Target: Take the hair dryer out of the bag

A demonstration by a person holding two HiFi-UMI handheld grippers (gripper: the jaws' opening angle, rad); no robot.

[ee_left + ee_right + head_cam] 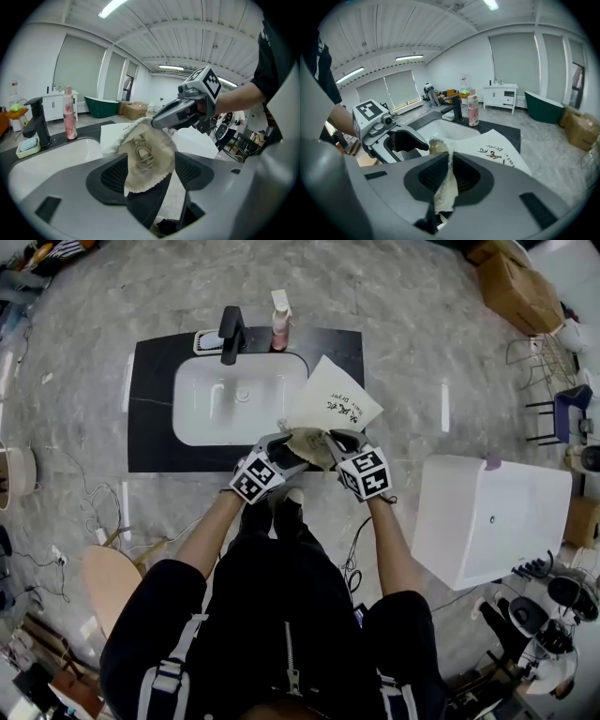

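Note:
A cream drawstring cloth bag [307, 444] hangs in the air at the front edge of the black sink counter [150, 427]. My right gripper [336, 442] is shut on the bag's frilled rim [444, 190]. My left gripper [281, 454] is at the bag's other side with its jaws apart. In the left gripper view the bag [146, 157] and its cord hang between the two pads, and the right gripper [157, 123] pinches the bag's top. No hair dryer shows; the cloth hides the bag's inside.
A white sheet with handwriting [333, 399] lies on the counter right of the white basin [202, 423]. A black faucet [232, 334], a soap dish [206, 340] and a pink bottle [280, 324] stand behind. A white box [487, 517] sits on the floor at right.

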